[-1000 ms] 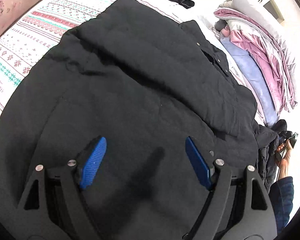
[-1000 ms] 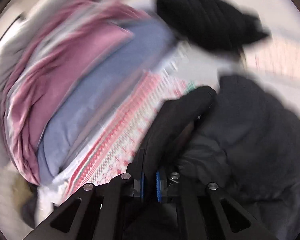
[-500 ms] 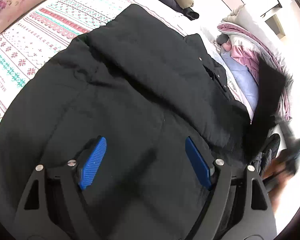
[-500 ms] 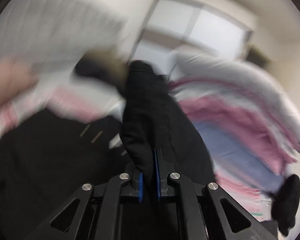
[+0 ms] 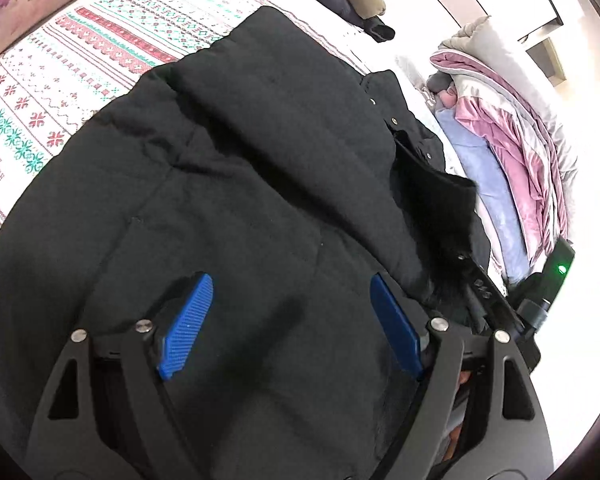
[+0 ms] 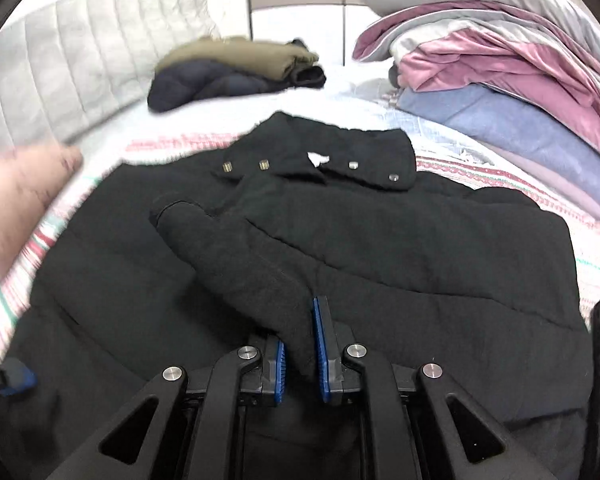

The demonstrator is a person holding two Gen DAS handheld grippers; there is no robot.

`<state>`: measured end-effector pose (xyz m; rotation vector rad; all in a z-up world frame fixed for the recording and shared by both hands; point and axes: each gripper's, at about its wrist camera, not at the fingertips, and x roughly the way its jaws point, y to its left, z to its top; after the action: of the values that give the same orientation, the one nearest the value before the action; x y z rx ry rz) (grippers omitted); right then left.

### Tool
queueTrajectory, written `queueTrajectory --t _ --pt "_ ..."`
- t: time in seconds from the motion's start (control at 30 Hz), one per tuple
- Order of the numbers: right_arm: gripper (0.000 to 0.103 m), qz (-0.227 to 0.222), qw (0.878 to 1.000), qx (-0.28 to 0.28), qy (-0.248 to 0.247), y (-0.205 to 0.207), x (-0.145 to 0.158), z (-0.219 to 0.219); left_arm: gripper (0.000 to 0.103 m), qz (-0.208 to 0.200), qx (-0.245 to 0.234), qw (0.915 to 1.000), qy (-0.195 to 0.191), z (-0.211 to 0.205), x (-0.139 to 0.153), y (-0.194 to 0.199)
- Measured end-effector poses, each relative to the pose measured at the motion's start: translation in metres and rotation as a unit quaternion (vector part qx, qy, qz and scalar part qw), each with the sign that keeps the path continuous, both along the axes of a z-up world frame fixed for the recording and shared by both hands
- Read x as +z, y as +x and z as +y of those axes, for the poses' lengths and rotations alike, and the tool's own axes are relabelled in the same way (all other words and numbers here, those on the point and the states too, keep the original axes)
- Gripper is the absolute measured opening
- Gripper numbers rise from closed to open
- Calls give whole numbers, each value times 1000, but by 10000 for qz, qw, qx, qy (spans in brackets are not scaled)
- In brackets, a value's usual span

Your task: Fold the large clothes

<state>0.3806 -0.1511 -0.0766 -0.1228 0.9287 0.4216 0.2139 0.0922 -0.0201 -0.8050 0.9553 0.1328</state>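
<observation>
Garment: large black padded jacket (image 6: 380,256) with a snap-button collar, spread flat across a white bedspread with red and green knitted-style bands (image 5: 80,60), so its panels can be folded over one another.
Sleeve: the jacket's black sleeve (image 6: 240,264) lies diagonally over the chest, cuff toward the collar — judged to be the sleeve fold just laid in place.
Right gripper (image 6: 300,356): blue pads either side of the sleeve's near end, jaws parting; fabric sits between them and the grip looks to be letting go.
Left gripper (image 5: 288,320): spread wide over the jacket's lower body, grasping nothing — likely waiting for the next fold.
Surroundings: folded olive and navy clothes (image 6: 236,68) near the headboard, likely finished pieces; a heap of pink, grey and blue bedding (image 6: 500,80) beside the jacket.
</observation>
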Motion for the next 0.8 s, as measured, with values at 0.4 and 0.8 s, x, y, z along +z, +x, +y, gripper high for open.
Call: queueTrajectory --t 0.4,0.8 --pt "15 296 9990 -100 326 -7 -25 1 81 17 -42 10000 -56 3 -1 2" --pt "60 954 9903 958 335 -36 -3 17 81 24 -226 9997 63 -9 2 9"
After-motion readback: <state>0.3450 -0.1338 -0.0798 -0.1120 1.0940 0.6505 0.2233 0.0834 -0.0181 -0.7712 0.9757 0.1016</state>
